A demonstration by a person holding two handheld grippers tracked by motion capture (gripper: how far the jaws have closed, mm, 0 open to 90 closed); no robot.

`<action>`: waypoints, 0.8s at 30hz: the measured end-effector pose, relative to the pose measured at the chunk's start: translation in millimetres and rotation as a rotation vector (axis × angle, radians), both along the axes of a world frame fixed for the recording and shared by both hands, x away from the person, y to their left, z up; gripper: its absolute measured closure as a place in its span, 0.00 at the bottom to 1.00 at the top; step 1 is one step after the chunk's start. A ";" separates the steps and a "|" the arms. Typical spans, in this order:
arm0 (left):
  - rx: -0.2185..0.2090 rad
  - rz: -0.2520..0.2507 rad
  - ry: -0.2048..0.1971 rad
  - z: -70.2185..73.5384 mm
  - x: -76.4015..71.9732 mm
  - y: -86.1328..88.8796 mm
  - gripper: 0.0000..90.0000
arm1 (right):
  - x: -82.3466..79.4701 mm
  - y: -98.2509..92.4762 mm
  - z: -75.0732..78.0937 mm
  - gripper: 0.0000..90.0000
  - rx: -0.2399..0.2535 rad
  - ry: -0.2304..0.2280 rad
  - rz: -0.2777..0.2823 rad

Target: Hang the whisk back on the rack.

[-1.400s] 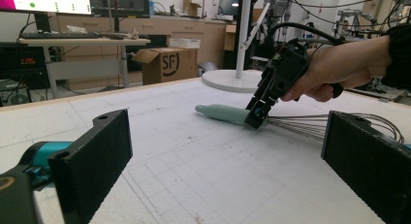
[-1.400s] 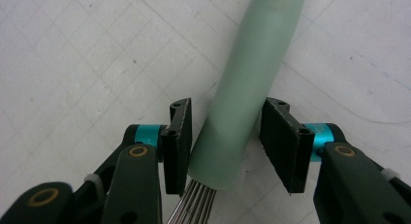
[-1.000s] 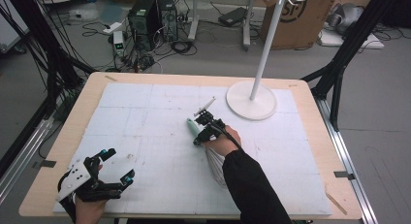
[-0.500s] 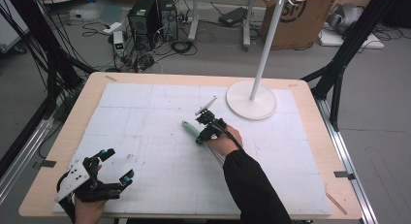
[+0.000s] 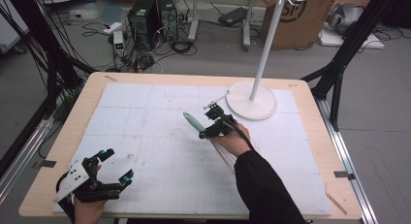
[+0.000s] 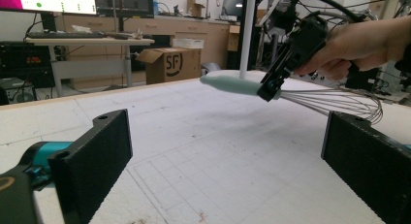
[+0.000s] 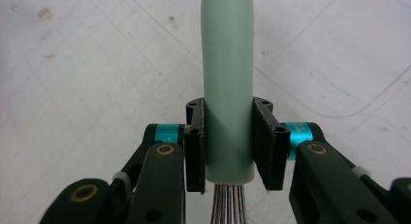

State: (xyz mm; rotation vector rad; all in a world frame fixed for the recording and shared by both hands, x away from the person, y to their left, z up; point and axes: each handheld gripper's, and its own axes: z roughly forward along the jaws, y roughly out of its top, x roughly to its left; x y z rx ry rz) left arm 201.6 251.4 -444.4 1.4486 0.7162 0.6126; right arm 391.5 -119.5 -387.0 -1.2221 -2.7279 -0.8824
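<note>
Right gripper [image 5: 207,132]: clamped on the pale green handle of a whisk [image 5: 195,122], both pads pressed against it.
Whisk: lifted off the white mat [image 5: 145,117], mid-table, wires trailing under the hand.
Left gripper [image 5: 116,173]: jaws spread, holding nothing, at the table's near left corner.
Backdrop: white stand [image 5: 252,100] beyond.

White stand [image 5: 252,99], cardboard box [image 5: 291,18], perhaps computer towers [image 5: 152,13]
</note>
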 end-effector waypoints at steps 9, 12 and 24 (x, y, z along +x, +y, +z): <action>0.004 0.002 0.003 -0.6 0.1 -0.1 0.05 | -5.3 -26.2 21.9 0.77 0.128 -0.038 -0.013; 0.005 0.002 0.003 -0.7 0.1 0.2 0.05 | -6.5 -41.2 31.1 0.77 0.168 -0.075 -0.033; 0.005 0.002 0.007 -1.1 0.3 -0.5 0.05 | -8.7 -87.5 75.1 0.77 0.292 -0.227 -0.120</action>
